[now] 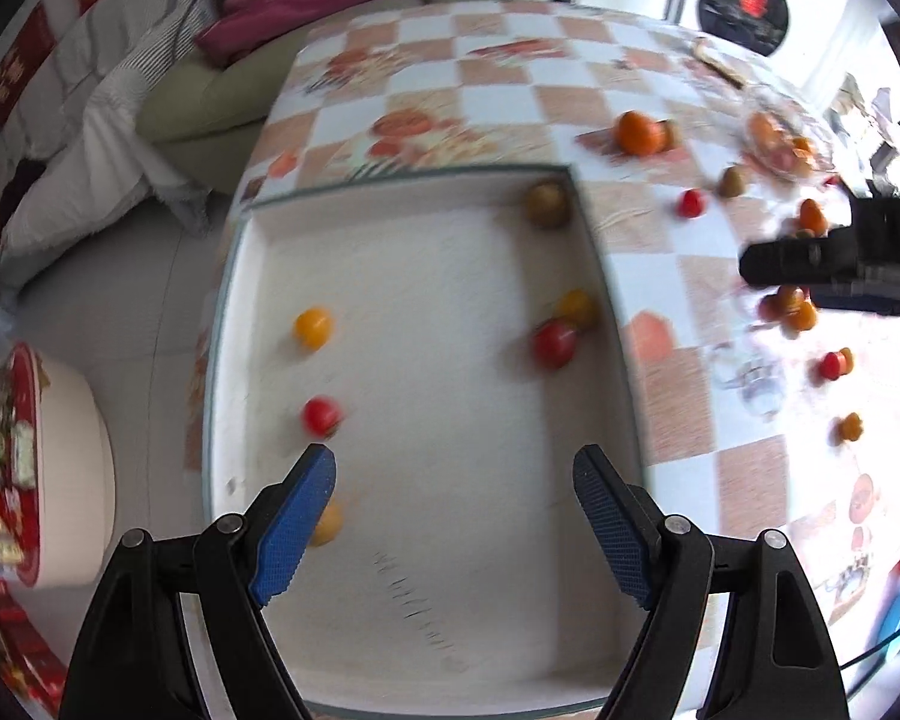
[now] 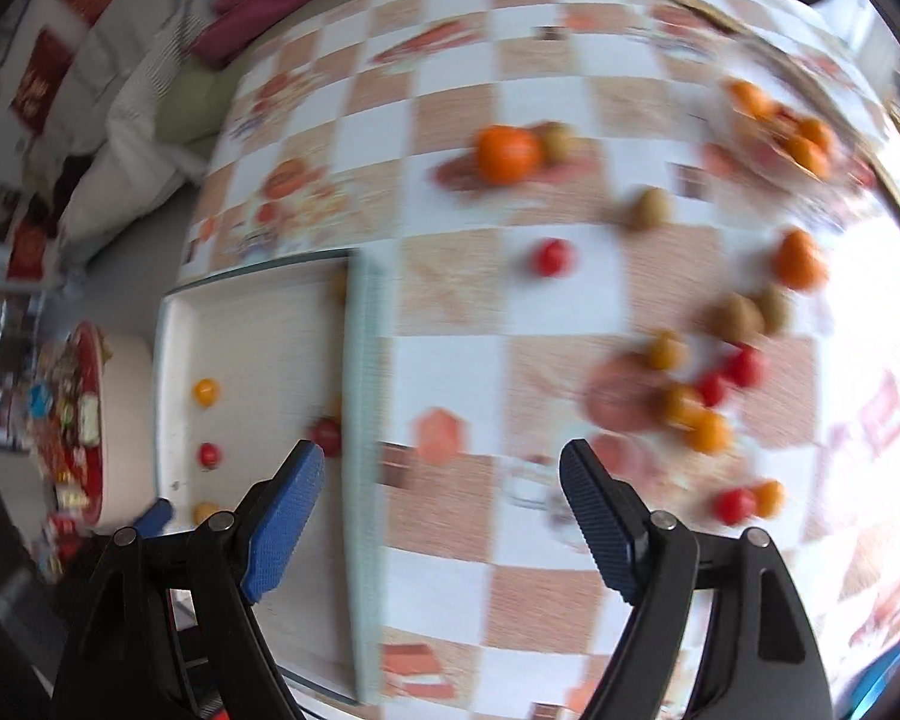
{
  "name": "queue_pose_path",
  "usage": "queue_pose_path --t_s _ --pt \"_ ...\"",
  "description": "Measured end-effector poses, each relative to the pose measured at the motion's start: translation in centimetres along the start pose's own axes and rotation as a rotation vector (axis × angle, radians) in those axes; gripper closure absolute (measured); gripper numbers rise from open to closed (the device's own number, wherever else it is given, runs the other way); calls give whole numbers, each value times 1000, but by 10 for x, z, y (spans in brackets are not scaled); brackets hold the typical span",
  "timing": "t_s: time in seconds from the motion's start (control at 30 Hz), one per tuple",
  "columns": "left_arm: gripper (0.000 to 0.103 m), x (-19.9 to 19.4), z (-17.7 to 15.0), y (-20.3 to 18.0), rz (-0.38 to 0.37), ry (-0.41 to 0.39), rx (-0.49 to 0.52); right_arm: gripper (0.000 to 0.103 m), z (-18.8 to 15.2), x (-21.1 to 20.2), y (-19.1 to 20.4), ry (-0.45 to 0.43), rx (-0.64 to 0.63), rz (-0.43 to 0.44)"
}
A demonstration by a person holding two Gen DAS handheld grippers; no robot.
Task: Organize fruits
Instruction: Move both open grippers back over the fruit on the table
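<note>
Left wrist view: the left gripper [image 1: 455,483] points down over a white tray [image 1: 414,612], its blue-padded jaws spread wide with nothing between them. Inside the tray lie a yellow cherry tomato [image 1: 312,327] and a red cherry tomato [image 1: 321,415] toward the left wall, a second yellow one [image 1: 329,523] partly hidden behind the left finger, a red and yellow pair [image 1: 561,333] touching each other against the right wall, and a brownish kiwi-like fruit [image 1: 547,203] in the far right corner. The tray rests on a table covered with a checkered cloth [image 1: 510,102]. The right gripper [image 1: 834,267] shows at the right edge as a dark blurred shape, above a cluster of small fruits.

Right wrist view — strongly blurred: the right gripper [image 2: 441,462] hangs above the cloth just beside the tray's right wall [image 2: 363,480], jaws likewise wide and empty. Loose fruit is scattered on the table to the right: a mandarin [image 2: 506,153] touching a brown fruit, a lone red tomato [image 2: 551,257], and a mixed group of red, orange and brown fruits [image 2: 711,372] near the right edge. A glass dish [image 2: 810,120] at the far right holds more orange fruits.
</note>
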State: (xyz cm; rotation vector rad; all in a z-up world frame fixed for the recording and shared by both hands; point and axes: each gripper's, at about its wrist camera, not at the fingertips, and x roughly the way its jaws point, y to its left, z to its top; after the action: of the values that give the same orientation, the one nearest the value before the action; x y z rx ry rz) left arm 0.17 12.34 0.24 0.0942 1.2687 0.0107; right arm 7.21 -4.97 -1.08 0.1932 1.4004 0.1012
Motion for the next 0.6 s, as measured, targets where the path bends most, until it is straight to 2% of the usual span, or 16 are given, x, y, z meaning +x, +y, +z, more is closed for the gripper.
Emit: queue_pose_path --t_s 0.4,0.6 --pt "20 -17 55 -79 -55 -69 125 20 -44 -31 -121 -22 188 -95" --pt "20 -7 79 -112 -80 -69 154 20 -68 -33 -155 -3 232 -122"
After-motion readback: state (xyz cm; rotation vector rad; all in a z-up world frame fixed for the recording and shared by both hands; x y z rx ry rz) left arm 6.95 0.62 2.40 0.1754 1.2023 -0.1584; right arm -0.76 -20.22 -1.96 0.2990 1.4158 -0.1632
